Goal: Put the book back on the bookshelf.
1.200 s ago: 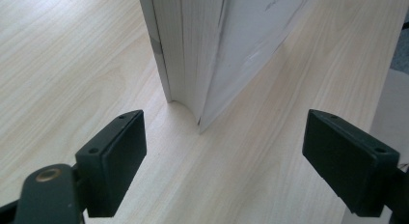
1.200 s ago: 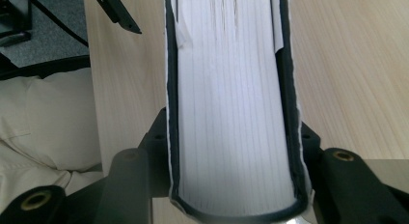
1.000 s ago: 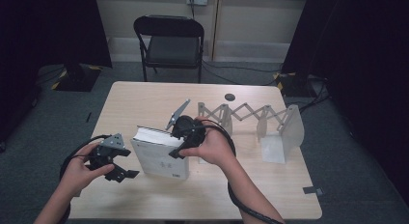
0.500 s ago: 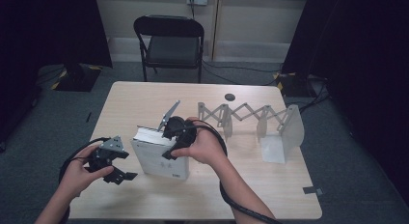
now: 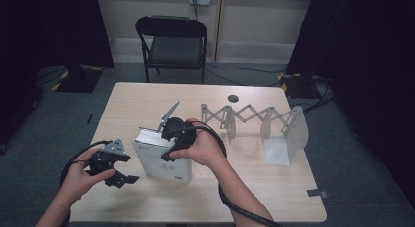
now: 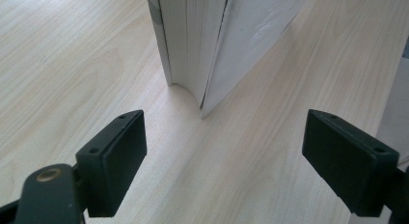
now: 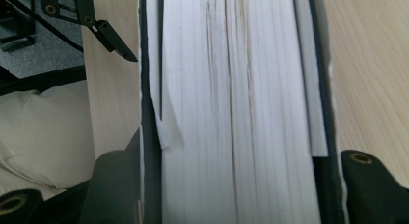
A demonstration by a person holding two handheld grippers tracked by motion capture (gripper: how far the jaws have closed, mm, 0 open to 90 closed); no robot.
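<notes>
A thick white book (image 5: pixel 161 161) stands on its edge on the wooden table (image 5: pixel 147 100), leaning a little. My right gripper (image 5: pixel 164 136) comes down on its top edge. In the right gripper view the page block (image 7: pixel 231 89) fills the gap between the jaws, both covers against the pads. These jaws have just been opening a little, with the book still between them. My left gripper (image 5: pixel 125 168) hovers open just left of the book. In the left gripper view the book's lower corner (image 6: pixel 193 40) stands ahead of the left gripper (image 6: pixel 241 137), apart from the wide-set jaws.
A folding zigzag rack (image 5: pixel 244 114) with white end plates (image 5: pixel 297 129) stands to the right of the book. A small black disc (image 5: pixel 233 98) lies near the far edge. Behind the table is a black folding chair (image 5: pixel 171 41).
My right hand has shifted the book's top slightly to the left. The left hand has stayed put.
</notes>
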